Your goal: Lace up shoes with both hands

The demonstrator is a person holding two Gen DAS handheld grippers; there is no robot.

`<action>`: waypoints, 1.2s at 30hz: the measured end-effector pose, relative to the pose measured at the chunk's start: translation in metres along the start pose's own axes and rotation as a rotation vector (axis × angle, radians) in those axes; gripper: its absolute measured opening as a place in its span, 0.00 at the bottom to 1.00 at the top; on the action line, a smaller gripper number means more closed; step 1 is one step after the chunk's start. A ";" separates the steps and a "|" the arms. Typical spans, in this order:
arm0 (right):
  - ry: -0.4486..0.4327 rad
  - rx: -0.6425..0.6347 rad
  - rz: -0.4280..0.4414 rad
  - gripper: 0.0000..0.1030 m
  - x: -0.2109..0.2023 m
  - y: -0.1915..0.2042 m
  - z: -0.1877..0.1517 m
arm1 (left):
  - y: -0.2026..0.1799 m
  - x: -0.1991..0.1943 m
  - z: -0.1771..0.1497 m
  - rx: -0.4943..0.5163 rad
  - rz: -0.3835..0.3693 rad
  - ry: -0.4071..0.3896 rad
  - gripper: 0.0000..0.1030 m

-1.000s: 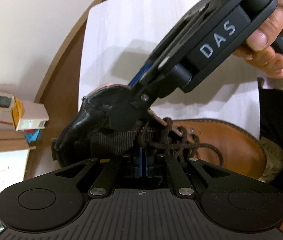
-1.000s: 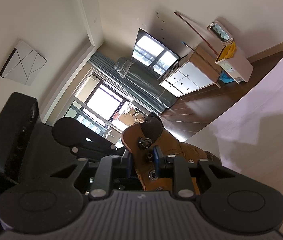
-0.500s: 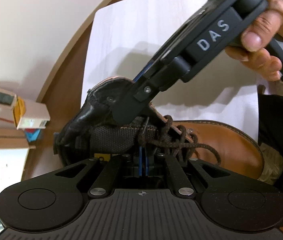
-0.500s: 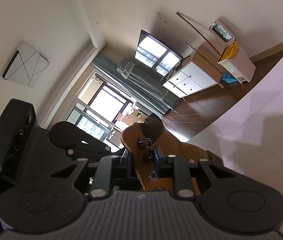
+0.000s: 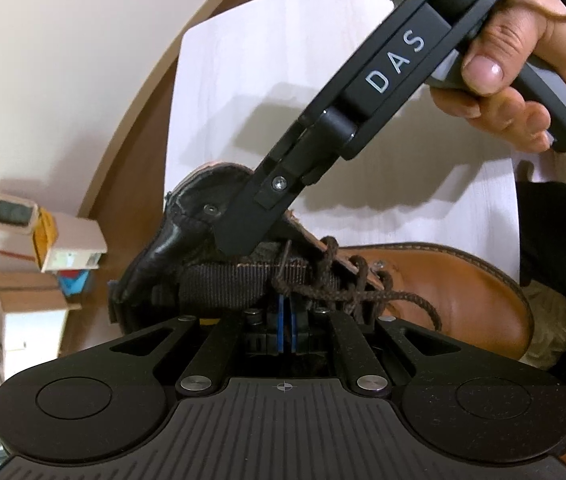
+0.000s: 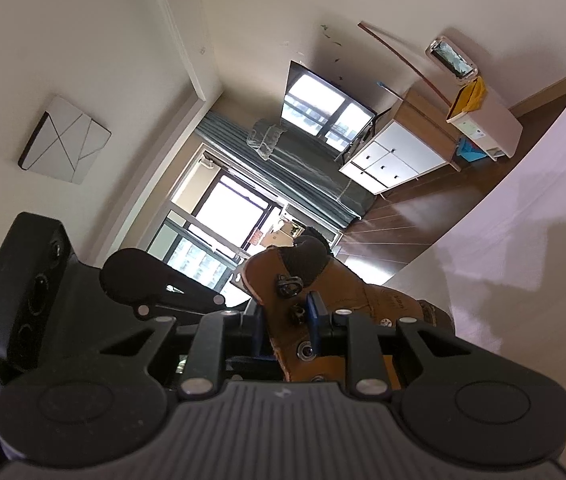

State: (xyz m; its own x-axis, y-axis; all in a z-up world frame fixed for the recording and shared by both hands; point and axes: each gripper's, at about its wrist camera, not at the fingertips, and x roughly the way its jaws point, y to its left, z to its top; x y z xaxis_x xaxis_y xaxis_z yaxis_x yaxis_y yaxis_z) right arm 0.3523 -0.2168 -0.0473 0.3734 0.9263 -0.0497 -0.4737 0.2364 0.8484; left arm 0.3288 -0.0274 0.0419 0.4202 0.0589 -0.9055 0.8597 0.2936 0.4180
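A brown leather boot (image 5: 455, 280) lies on its side on the white table (image 5: 243, 80), its dark brown lace (image 5: 363, 292) loosely threaded. In the left wrist view my left gripper (image 5: 286, 320) is shut, blue pads together where the lace strands meet beside the webbing tongue. A hand (image 5: 523, 60) holds the right gripper (image 5: 239, 240), which reaches down onto the boot's dark collar. In the right wrist view my right gripper (image 6: 285, 314) is shut on the boot's eyelet flap (image 6: 283, 272), below a metal lace hook (image 6: 289, 284).
The table's far edge (image 6: 523, 240) drops to a dark wooden floor (image 6: 403, 208). A white drawer cabinet (image 6: 391, 160) and a small box stand (image 5: 67, 244) stand by the wall. The person's dark sleeve and lap (image 5: 555, 240) are at the right.
The right gripper and the boot's collar have shifted only slightly in the left wrist view. Both grips look the same as before.
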 end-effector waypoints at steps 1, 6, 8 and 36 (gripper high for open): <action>0.000 -0.001 0.001 0.24 0.000 0.000 0.000 | -0.001 0.000 -0.001 0.005 0.001 0.000 0.03; 0.001 -0.002 0.003 0.24 0.000 0.000 0.000 | -0.003 0.001 -0.005 0.033 0.024 0.017 0.03; 0.000 0.001 0.005 0.24 0.000 -0.001 -0.001 | -0.003 -0.003 -0.006 0.022 0.016 -0.019 0.03; 0.004 0.004 -0.004 0.25 0.000 0.002 0.000 | -0.019 0.005 0.004 0.097 0.089 0.101 0.03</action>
State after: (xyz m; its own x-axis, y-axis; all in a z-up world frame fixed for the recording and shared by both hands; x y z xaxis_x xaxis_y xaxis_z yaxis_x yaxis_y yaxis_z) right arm 0.3521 -0.2162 -0.0458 0.3717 0.9267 -0.0549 -0.4691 0.2385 0.8503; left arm 0.3159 -0.0368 0.0299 0.4691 0.1780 -0.8650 0.8463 0.1895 0.4979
